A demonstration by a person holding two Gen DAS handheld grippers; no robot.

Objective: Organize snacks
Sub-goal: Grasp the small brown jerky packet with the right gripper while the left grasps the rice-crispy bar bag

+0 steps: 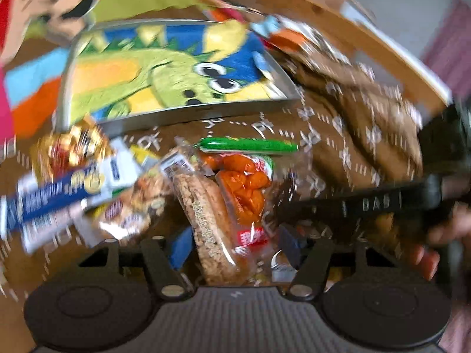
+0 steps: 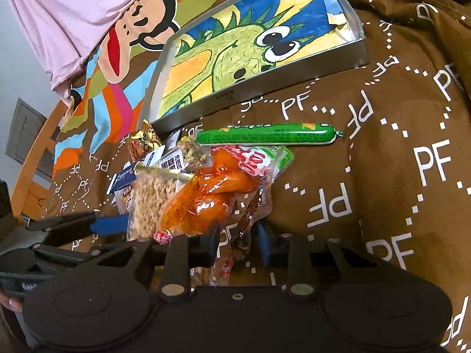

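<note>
A pile of snacks lies on a brown "PF" bedcover. It holds a green sausage stick point(image 2: 268, 134), an orange snack pack point(image 2: 206, 194), a grain bar point(image 2: 150, 203), a blue-and-white packet point(image 1: 56, 197) and a gold-wrapped snack point(image 1: 70, 150). Behind it sits an open grey box point(image 2: 294, 72) with a dinosaur drawing inside. My left gripper point(image 1: 232, 247) is open, its jaws around the grain bar point(image 1: 203, 214) and orange pack point(image 1: 247, 194). My right gripper point(image 2: 238, 244) is open over a small clear brown packet point(image 2: 244, 229). The left wrist view is motion-blurred.
The cartoon-monkey bedcover point(image 2: 138, 29) and a pink sheet point(image 2: 64, 14) lie behind the box. A wooden bed frame point(image 2: 32, 158) runs along the left. The left gripper's blue finger point(image 2: 109, 224) shows in the right wrist view. Rumpled brown cover point(image 1: 353, 103) rises at right.
</note>
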